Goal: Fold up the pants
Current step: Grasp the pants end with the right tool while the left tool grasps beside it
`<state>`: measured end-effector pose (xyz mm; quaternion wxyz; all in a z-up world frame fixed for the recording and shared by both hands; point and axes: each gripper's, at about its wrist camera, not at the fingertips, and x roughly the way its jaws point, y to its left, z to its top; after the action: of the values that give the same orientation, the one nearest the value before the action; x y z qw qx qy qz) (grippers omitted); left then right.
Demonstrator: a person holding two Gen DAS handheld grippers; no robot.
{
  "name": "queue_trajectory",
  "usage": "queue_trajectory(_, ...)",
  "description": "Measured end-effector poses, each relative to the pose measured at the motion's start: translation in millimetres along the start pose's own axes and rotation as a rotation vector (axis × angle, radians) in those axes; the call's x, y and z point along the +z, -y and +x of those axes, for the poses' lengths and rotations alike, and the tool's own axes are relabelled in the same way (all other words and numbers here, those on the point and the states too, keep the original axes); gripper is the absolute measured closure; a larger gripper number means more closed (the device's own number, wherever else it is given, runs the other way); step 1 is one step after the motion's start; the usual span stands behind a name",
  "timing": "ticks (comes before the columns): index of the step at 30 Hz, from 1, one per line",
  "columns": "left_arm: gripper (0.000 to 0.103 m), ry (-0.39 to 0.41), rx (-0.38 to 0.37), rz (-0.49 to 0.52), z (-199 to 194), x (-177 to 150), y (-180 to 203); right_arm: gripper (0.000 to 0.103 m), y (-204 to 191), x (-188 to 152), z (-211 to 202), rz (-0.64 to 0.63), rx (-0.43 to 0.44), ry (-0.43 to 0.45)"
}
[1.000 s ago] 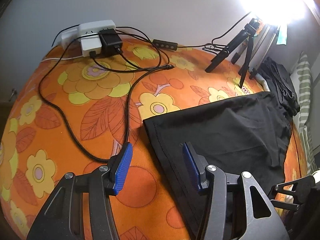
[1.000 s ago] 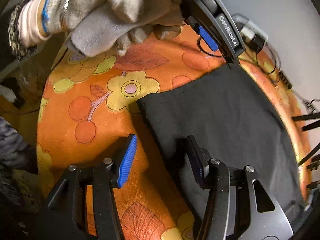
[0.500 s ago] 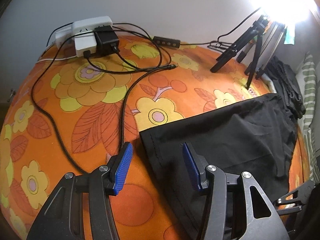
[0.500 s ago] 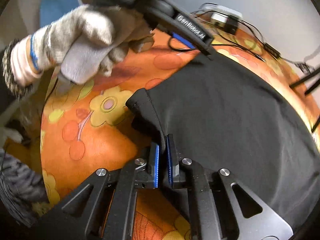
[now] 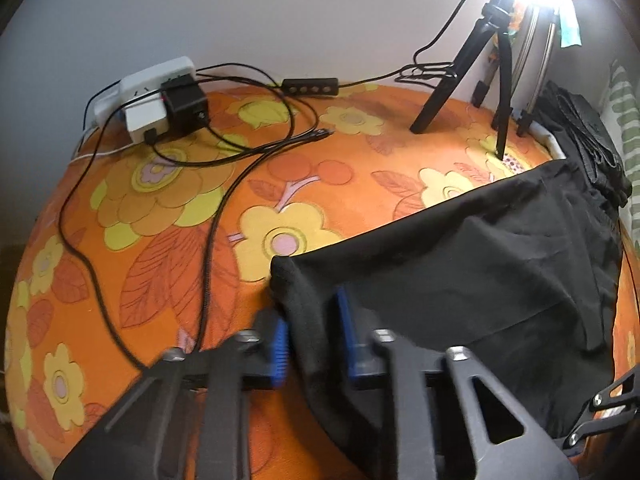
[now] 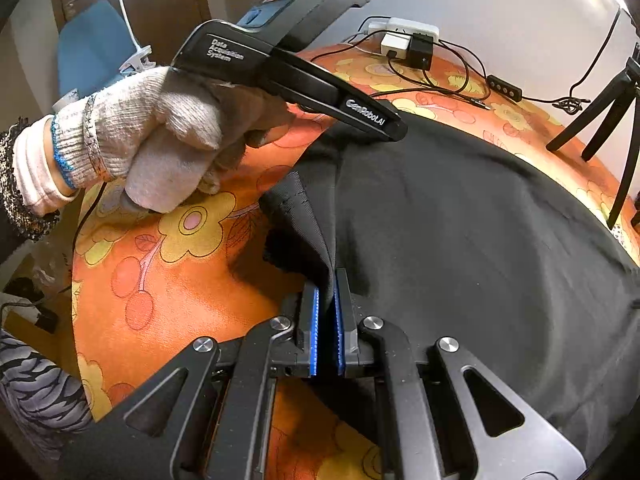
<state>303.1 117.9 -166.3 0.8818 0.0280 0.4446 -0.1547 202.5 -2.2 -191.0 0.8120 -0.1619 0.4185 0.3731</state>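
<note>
Black pants [image 5: 480, 280] lie spread on an orange flowered cloth [image 5: 168, 208]. My left gripper [image 5: 312, 332] has its blue pads on either side of the pants' hem near one corner, with the bunched fabric filling the gap between them. My right gripper [image 6: 326, 320] is shut on the same hem near the other corner and lifts the fabric [image 6: 480, 220] a little. The left gripper [image 6: 384, 130], held by a gloved hand [image 6: 160, 140], shows in the right wrist view at the hem's far corner.
A white power strip with plugs [image 5: 156, 96] and black cables [image 5: 208, 248] lie at the back left. A black tripod [image 5: 472, 68] with a bright lamp stands at the back right. A dark bag [image 5: 584, 136] sits beside the pants' far end.
My left gripper has narrowed around the hem corner and the fabric there has bunched up. My right gripper went from open to shut on the hem and has raised it.
</note>
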Motion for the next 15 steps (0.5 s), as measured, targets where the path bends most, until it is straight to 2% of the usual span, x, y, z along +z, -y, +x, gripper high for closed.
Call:
queue_trajectory(3, 0.098, 0.017, 0.017, 0.008, 0.7, -0.4, 6.6, 0.096, -1.0, -2.8, -2.5, 0.008, 0.0, 0.007)
queue_trajectory(8, 0.099, 0.029, -0.013, -0.062, -4.8, 1.0, 3.7, 0.096, -0.6, -5.7, -10.3, 0.025, -0.004, 0.031)
queue_trajectory(15, 0.099, 0.078, -0.029, -0.061, -30.4, 19.8, 18.9, 0.096, 12.6, -1.7, -40.8, 0.069, -0.016, 0.101)
